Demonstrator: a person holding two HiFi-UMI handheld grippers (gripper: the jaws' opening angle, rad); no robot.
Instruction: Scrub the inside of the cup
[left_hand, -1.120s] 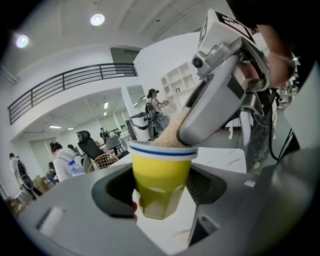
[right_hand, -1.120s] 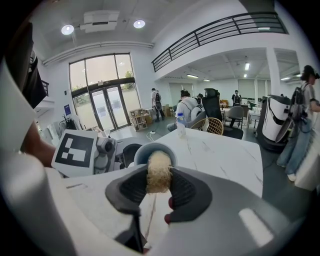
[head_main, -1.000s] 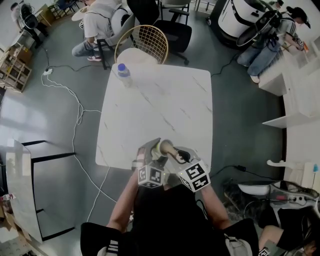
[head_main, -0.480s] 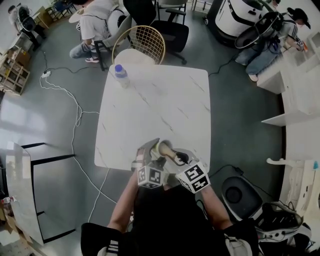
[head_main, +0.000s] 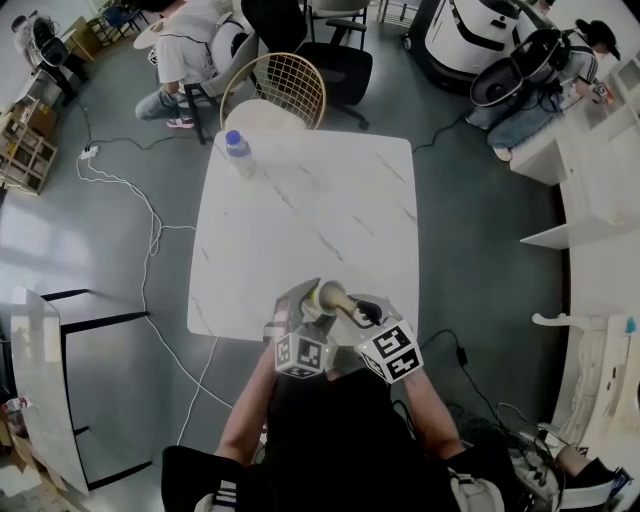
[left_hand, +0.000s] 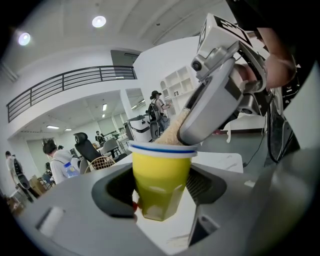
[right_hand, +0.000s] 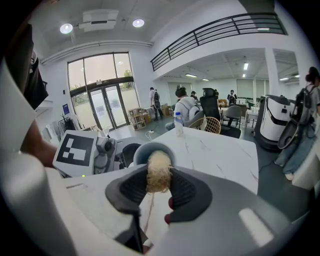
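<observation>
A yellow cup (left_hand: 161, 185) with a white rim and a blue stripe stands upright between the jaws of my left gripper (left_hand: 161, 192), which is shut on it just above the table's near edge. My right gripper (right_hand: 159, 186) is shut on a beige fibrous scrubber (right_hand: 159, 172). The scrubber's tip pokes into the cup's mouth (right_hand: 153, 149) from above. In the left gripper view the right gripper (left_hand: 220, 95) slants down from the upper right, with the scrubber (left_hand: 172, 132) at the rim. From the head view the cup (head_main: 328, 296) sits between both grippers, left (head_main: 302, 312) and right (head_main: 358, 314).
The white marble table (head_main: 310, 210) carries a water bottle (head_main: 238, 152) at its far left corner. A wire-backed chair (head_main: 275, 92) stands behind the table. Cables (head_main: 150, 240) run over the floor at left. People sit and stand further off.
Both grippers, the cup and the scrubber keep their places. Only the head view has shifted a little, and things on the floor at lower right have moved.
</observation>
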